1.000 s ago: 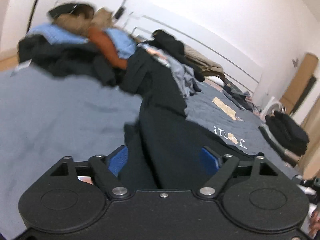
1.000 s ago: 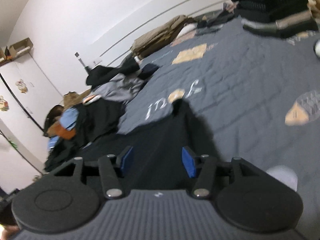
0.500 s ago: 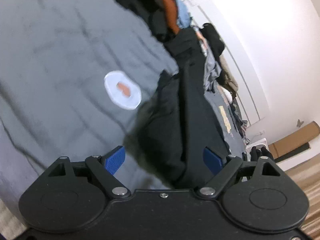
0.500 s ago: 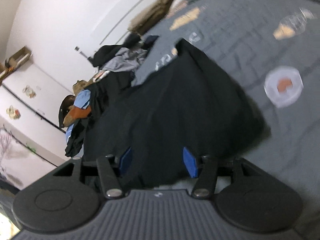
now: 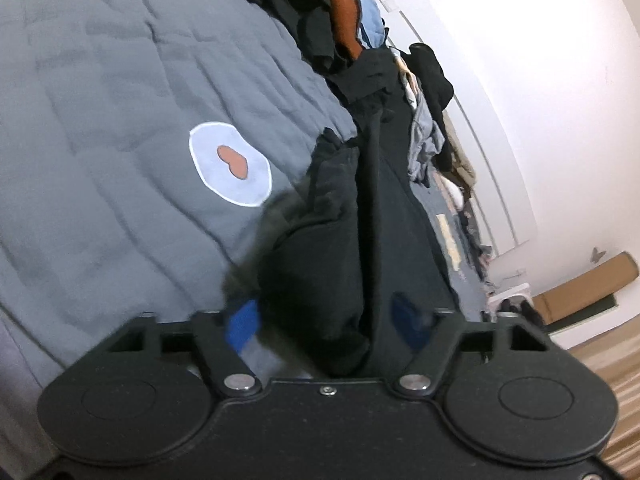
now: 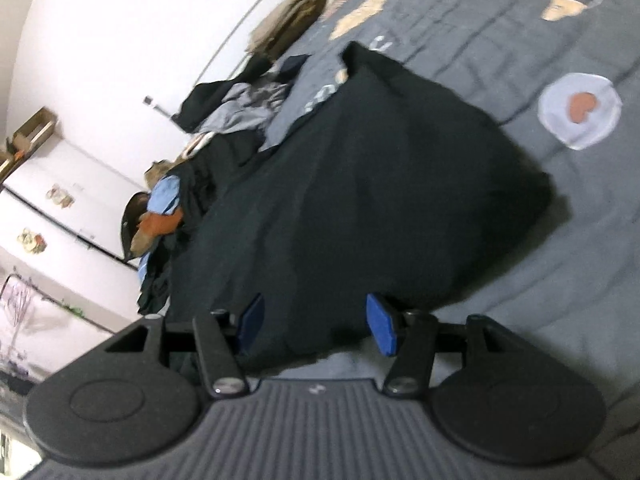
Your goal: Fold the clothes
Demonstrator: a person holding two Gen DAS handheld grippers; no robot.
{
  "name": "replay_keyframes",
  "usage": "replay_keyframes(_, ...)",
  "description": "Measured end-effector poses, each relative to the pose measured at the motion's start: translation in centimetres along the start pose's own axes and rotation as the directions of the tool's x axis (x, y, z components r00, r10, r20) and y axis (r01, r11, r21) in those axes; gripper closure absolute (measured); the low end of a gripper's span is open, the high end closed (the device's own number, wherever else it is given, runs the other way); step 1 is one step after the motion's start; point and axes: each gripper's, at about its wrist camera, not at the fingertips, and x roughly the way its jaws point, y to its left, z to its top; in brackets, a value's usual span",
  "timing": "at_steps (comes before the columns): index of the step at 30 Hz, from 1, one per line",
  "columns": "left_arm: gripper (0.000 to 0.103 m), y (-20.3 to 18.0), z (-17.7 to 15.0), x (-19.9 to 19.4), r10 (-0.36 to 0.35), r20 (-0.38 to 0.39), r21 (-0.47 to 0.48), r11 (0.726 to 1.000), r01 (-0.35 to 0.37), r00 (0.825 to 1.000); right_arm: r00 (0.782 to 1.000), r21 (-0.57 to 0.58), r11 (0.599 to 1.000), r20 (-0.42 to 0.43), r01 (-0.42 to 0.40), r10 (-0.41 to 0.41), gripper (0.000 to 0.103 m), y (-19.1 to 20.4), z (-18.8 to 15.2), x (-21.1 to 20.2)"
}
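Garment: a black garment (image 6: 360, 200) lies on the bed, spread wide in the right wrist view, its near edge at the grippers; in the left wrist view (image 5: 344, 248) it runs as a long bunched fold from the gripper toward the pile.
Bed: a grey quilted cover (image 5: 112, 128) with printed patches; a pale round patch with an orange heart (image 5: 230, 162) lies just beside the garment's edge, seen also in the right wrist view (image 6: 579, 110).
Left hand-held gripper: (image 5: 326, 322) its jaws are closing, with the black garment bunched between the blue pads; the left pad (image 5: 242, 326) is blurred and shows grey cover beside it, the right pad (image 5: 410, 320) sits against dark cloth. Whether the pads already press the cloth cannot be told.
Right hand-held gripper: (image 6: 316, 322) jaws partly spread, blue pads (image 6: 382, 328) either side of the garment's near edge; the cloth fills the gap, but a firm pinch cannot be told.
Pile: unfolded clothes (image 5: 352, 28) in black, orange and light blue heaped at the far end of the garment, near the white wall (image 5: 520, 80); the same heap shows in the right wrist view (image 6: 168, 216).
Other clothes: grey and black pieces (image 6: 244, 108) lie further along the bed by the wall.
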Motion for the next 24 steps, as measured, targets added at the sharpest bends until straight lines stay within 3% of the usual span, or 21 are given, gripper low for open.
replay_keyframes(4,0.069,0.5,0.3,0.3,0.023,0.0,-0.009,1.0,-0.023,1.0,0.999,-0.029,0.999,-0.024,-0.043,0.043,0.047,1.4,-0.6,1.0)
replay_keyframes(12,0.07,0.8,0.8,1.1,0.031,0.001,-0.013,0.999,-0.031,1.0,0.996,-0.048,0.997,-0.066,-0.067,0.063,0.047,3.1,-1.8,3.6)
replay_keyframes(14,0.078,0.5,0.8,0.9,0.026,0.017,0.021,0.999,-0.026,1.0,0.996,-0.061,0.995,-0.055,-0.075,0.072,0.047,3.6,-2.0,3.9)
replay_keyframes(19,0.089,0.5,1.7,-0.7,-0.001,0.049,0.05,0.999,-0.002,0.999,1.0,-0.048,0.999,0.01,0.007,-0.006,0.047,2.3,-1.9,4.8)
replay_keyframes(24,0.09,0.9,2.8,-2.1,-0.013,0.054,0.036,0.999,0.011,0.998,0.998,-0.039,0.999,0.044,0.034,-0.032,0.05,0.8,-1.5,5.2)
